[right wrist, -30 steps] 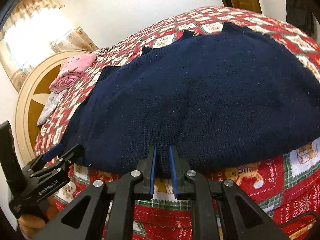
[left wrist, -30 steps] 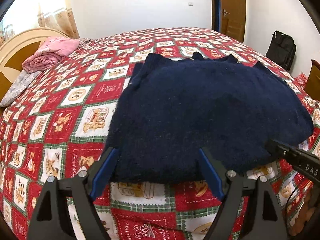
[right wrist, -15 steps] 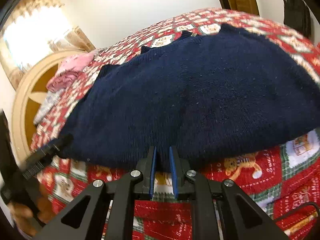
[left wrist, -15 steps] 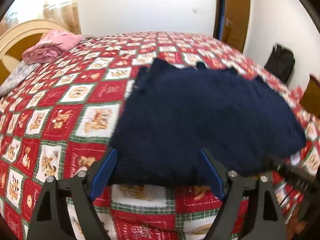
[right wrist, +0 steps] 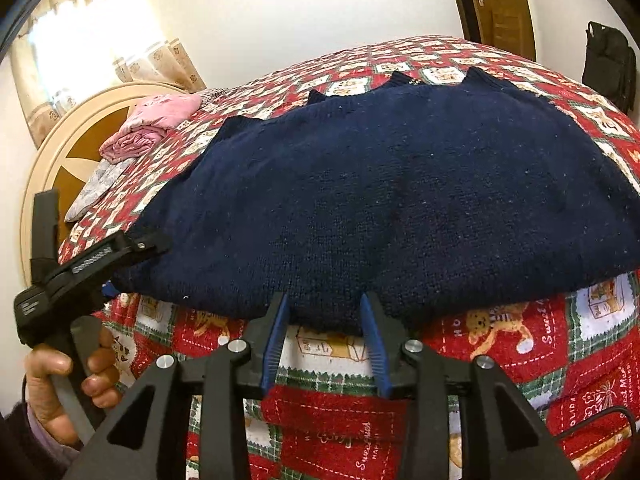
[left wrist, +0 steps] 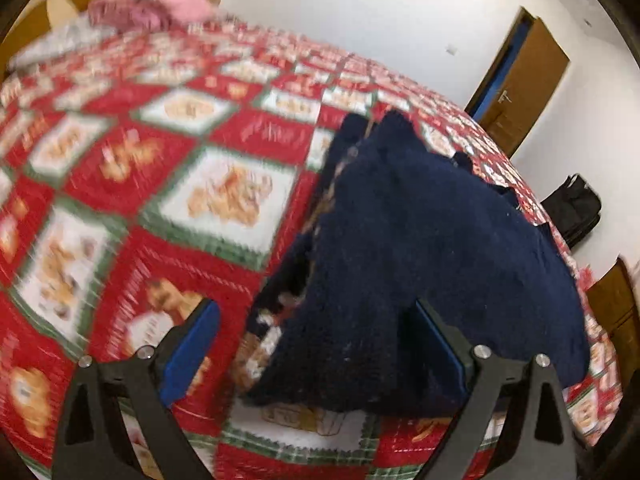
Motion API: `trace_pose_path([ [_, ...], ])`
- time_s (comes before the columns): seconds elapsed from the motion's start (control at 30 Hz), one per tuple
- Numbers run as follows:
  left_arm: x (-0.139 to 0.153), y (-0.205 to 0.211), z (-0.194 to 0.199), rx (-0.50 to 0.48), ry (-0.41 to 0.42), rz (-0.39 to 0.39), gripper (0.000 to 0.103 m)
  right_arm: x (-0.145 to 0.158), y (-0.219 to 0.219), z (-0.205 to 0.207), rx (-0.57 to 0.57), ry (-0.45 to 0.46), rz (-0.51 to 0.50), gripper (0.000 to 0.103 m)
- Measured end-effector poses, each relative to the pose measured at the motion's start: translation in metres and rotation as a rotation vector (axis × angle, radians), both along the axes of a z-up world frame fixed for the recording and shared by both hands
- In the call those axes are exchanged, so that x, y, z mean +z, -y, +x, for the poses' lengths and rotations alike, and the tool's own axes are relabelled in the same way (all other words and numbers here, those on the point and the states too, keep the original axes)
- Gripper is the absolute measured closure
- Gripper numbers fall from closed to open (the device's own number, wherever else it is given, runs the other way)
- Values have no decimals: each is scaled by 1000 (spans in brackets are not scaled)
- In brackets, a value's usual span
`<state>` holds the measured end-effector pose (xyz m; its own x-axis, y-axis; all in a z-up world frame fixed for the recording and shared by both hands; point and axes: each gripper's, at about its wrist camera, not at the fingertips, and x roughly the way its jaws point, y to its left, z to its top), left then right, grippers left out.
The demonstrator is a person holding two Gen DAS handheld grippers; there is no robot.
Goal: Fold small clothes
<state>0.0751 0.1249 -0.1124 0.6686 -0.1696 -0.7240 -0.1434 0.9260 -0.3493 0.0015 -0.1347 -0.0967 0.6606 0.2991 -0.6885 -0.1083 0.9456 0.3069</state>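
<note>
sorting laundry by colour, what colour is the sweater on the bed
Dark navy blue knit sweater, plain; clearest in the right wrist view.

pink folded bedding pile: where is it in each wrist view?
Left wrist: pink bedding pile at the top left, blurred, by the headboard.
Right wrist: pink bedding pile left of centre, upper half, beside the round headboard.
Shared landmark: the navy sweater on the red patchwork bedspread.

Bare bed (left wrist: 132, 184) is lying open to my left; the sweater (right wrist: 400, 200) is blocking ahead, folded laundry (right wrist: 148, 128) crowding the headboard (right wrist: 52, 152).
</note>
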Motion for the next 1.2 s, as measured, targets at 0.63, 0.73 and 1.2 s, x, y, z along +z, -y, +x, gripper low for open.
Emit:
trace_pose_path([
  [0.63, 15, 3, -2, -28, 72, -47, 83, 17, 12, -8, -50, 80, -2, 64],
  [0.73, 24, 6, -4, -31, 83, -36, 84, 18, 19, -7, -66, 84, 12, 64],
  [1.2, 121, 126, 16, -304, 255, 80, 86, 46, 136, -10, -324, 133, 170, 64],
])
